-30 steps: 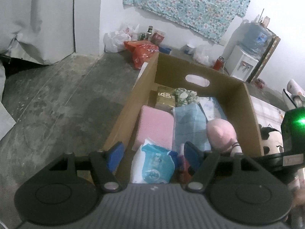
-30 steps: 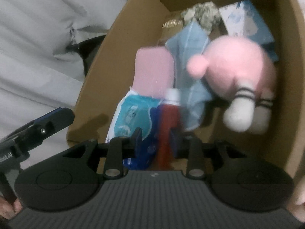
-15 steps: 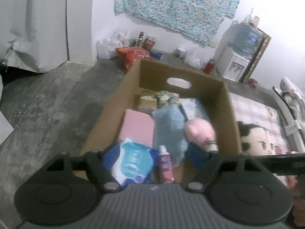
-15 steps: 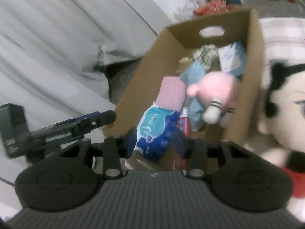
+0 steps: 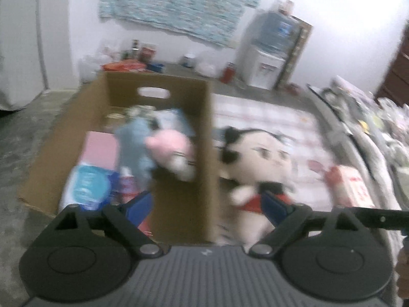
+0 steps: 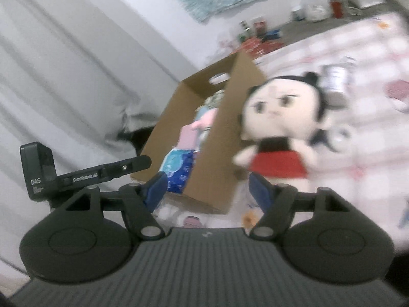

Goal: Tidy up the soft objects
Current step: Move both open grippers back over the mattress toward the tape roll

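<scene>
- Left gripper (image 5: 205,206) angled downward, jaws just opening, wide apart, empty; cardboard box (image 5: 182,168) wall between fingers.
- Right gripper (image 6: 207,189) tilted down, jaws just opening, gripping nothing; doll (image 6: 277,128) beyond right finger.

A cardboard box (image 5: 184,138) is sitting on the floor, holding a plush toy (image 5: 173,151), a folded cloth (image 5: 101,151) and a wipes pack (image 5: 88,186). A doll (image 5: 258,163) is lying on the mat (image 5: 294,117) just right of the box.

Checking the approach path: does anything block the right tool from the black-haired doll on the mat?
Nothing visible does. The doll lies in the open beside the cardboard box, ahead of the empty, open right tool.
</scene>
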A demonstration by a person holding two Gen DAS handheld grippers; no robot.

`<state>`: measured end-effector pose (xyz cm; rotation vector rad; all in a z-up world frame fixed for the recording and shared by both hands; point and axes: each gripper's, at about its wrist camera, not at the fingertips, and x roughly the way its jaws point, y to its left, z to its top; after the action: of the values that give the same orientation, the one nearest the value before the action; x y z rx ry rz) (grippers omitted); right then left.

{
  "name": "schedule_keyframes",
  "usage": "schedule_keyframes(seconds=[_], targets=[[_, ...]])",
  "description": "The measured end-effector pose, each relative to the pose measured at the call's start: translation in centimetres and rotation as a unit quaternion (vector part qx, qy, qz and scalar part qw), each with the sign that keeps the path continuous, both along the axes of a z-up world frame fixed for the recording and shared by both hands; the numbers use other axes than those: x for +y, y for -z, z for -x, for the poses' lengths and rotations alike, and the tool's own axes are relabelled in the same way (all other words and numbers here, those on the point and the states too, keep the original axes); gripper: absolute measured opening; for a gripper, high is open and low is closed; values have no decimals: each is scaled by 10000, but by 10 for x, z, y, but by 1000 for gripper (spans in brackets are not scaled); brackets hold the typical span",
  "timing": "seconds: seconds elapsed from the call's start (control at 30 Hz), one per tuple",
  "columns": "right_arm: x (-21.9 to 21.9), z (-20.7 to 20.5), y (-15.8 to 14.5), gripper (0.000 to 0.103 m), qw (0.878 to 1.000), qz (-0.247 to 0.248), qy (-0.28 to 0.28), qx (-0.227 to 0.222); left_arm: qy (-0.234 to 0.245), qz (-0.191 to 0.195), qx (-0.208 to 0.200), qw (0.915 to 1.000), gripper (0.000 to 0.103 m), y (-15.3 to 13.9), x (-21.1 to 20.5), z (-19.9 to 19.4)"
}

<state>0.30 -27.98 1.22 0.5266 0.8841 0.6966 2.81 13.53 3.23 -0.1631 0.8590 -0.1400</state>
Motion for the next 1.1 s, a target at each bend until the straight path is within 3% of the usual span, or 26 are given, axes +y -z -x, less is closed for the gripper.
schedule_keyframes(seconds=[0.17, 0.37, 0.43, 0.53, 0.67, 0.83, 0.87, 1.1], targets=[[-54, 17, 11, 71, 9984, -208, 517, -78, 503, -31, -29, 9987, 93, 1, -57, -1], [-100, 7, 27, 71, 9943, -254, 1001, -262, 1311, -408, -249, 9902, 93, 8, -131, -5], [-107, -1, 36, 67, 9936, -178, 1087, -256, 1560, -560, -306, 9857, 93, 16, -155, -11], [-114, -21, 54, 54, 9934, 57, 1134, -155, 1895, -869, -402, 9772, 93, 29, -186, -22], [-114, -52, 75, 39, 9941, 373, 1015, -59, 2190, -1350, -392, 9655, 89, 55, -221, -40], [-101, -93, 101, 23, 9947, 754, 691, 87, 2378, -1628, -208, 9573, 67, 84, -238, -59], [-98, -100, 105, 22, 9946, 830, 619, 102, 2398, -1659, -169, 9564, 63, 89, -240, -62], [-66, -143, 132, 22, 9918, 1267, -3, 142, 2481, -1794, -50, 9520, 61, 104, -239, -76]])
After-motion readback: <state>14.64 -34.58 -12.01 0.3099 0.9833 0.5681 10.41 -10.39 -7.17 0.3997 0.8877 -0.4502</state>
